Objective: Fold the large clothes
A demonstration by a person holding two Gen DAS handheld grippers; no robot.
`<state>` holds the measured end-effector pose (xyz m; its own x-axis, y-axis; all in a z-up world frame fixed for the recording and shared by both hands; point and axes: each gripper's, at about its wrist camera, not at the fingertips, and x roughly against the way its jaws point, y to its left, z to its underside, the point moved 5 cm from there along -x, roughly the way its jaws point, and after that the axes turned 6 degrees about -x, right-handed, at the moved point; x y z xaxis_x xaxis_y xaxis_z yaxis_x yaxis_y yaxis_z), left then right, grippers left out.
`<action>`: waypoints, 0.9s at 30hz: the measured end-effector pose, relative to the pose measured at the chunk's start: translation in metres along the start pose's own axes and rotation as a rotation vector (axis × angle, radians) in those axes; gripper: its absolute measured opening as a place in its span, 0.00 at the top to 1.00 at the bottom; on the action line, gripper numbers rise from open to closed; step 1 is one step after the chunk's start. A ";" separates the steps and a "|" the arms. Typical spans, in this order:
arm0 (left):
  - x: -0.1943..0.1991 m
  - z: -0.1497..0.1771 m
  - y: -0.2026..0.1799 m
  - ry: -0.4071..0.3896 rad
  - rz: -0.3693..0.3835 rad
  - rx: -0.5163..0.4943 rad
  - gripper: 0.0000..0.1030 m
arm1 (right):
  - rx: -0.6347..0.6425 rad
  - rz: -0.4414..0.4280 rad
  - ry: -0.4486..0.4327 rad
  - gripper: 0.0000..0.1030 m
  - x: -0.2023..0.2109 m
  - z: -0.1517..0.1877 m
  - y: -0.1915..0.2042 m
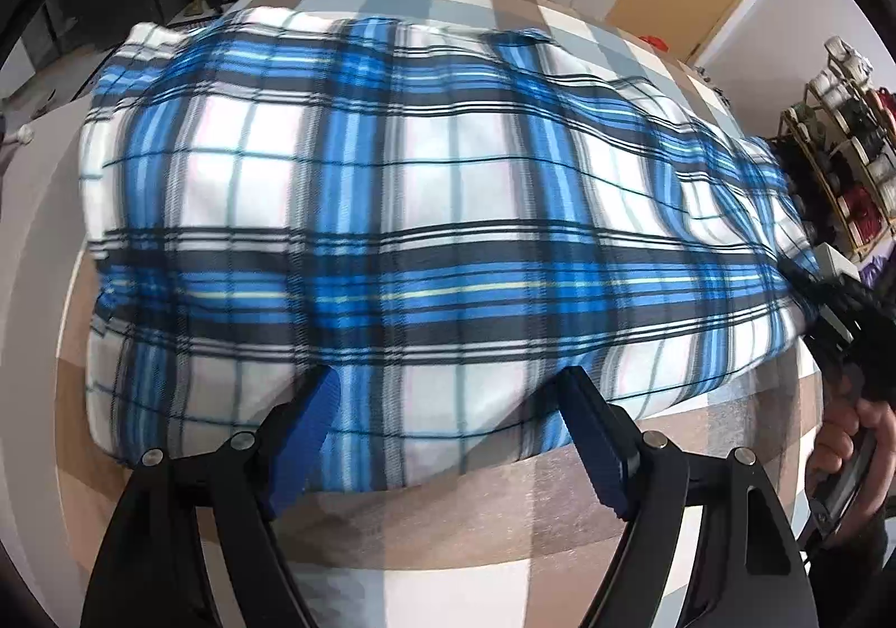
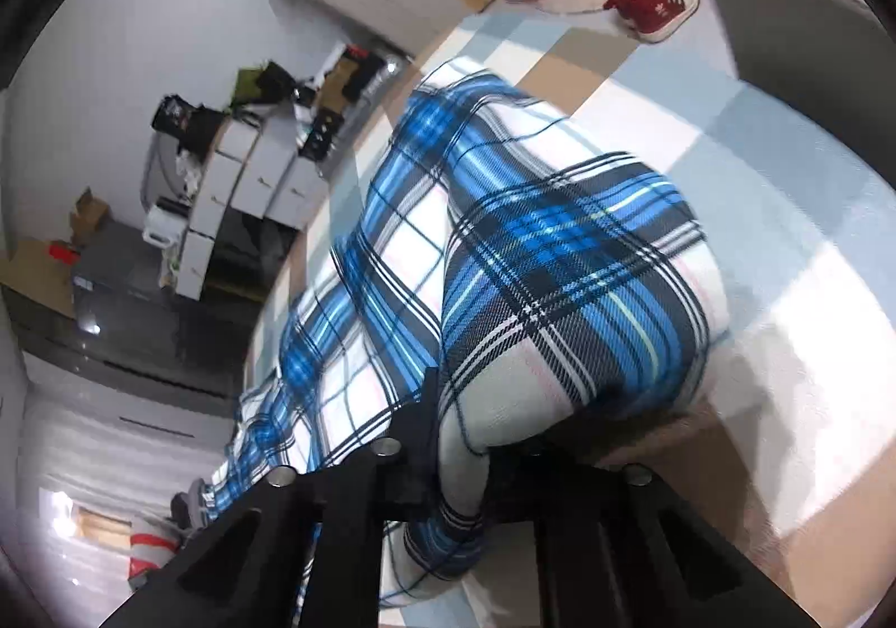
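Fabric is the whole business here: a large blue-and-white plaid garment [image 1: 392, 214] lies spread across the checked cloth of the table [image 1: 700, 471], already gathered into a long band that runs from the far left corner over to the right edge. The right tool [image 2: 459, 465] has its jaws nearly together and pinched on a bunched end of the plaid, which wraps up over the fingers in the right wrist view; in the left wrist view that same tool shows at the right edge, gripped by a hand [image 1: 851, 437]. The left tool [image 1: 448, 437] stands wide, its blue pads [image 1: 305, 437] straddling the near hem without pressing on it, so nothing is held there yet. The step in hand looks like securing both near corners before carrying the hem over for a fold. To do it well, I judge the left tool should settle lower onto the hem and take in all layers at the edge, not just the top one, and close at a point level with the right tool's grip so the fold line runs straight. Lifting both ends together and keeping the cloth lightly taut between them should stop the middle sagging or dragging the lower layers askew.
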<state>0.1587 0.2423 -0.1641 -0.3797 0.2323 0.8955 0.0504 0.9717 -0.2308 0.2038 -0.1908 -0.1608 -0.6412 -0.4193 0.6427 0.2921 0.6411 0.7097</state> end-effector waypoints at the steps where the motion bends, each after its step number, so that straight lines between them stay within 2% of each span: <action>1: 0.001 0.003 0.002 0.006 -0.004 0.005 0.26 | 0.024 0.011 -0.016 0.93 0.005 0.002 0.001; 3: 0.005 0.007 0.006 0.009 -0.016 0.010 0.26 | 0.142 0.052 -0.071 0.94 0.023 0.012 0.011; 4: 0.009 0.010 0.007 0.010 -0.020 0.008 0.26 | 0.156 0.053 -0.079 0.94 0.029 0.016 0.012; 7: 0.018 0.019 0.007 0.008 -0.017 0.010 0.26 | 0.121 0.025 -0.082 0.96 0.056 0.029 -0.001; 14: 0.047 0.057 -0.004 0.003 0.023 -0.025 0.26 | 0.137 0.071 -0.083 0.96 0.120 0.068 -0.041; 18: 0.066 0.080 -0.002 -0.013 0.101 -0.001 0.26 | 0.119 0.093 -0.162 0.96 0.147 0.067 -0.060; 21: 0.066 0.091 0.010 -0.035 0.178 0.097 0.26 | 0.070 0.038 -0.192 0.96 0.149 0.060 -0.070; 26: 0.040 0.099 0.041 -0.013 0.338 0.364 0.26 | 0.029 -0.001 -0.189 0.96 0.145 0.057 -0.072; 27: 0.038 0.102 0.045 -0.013 0.378 0.412 0.21 | 0.030 -0.005 -0.190 0.96 0.146 0.057 -0.073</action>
<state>0.0521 0.2910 -0.1790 -0.4169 0.5583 0.7173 -0.1788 0.7233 -0.6669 0.0483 -0.2619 -0.1353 -0.7660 -0.2950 0.5711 0.2693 0.6594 0.7019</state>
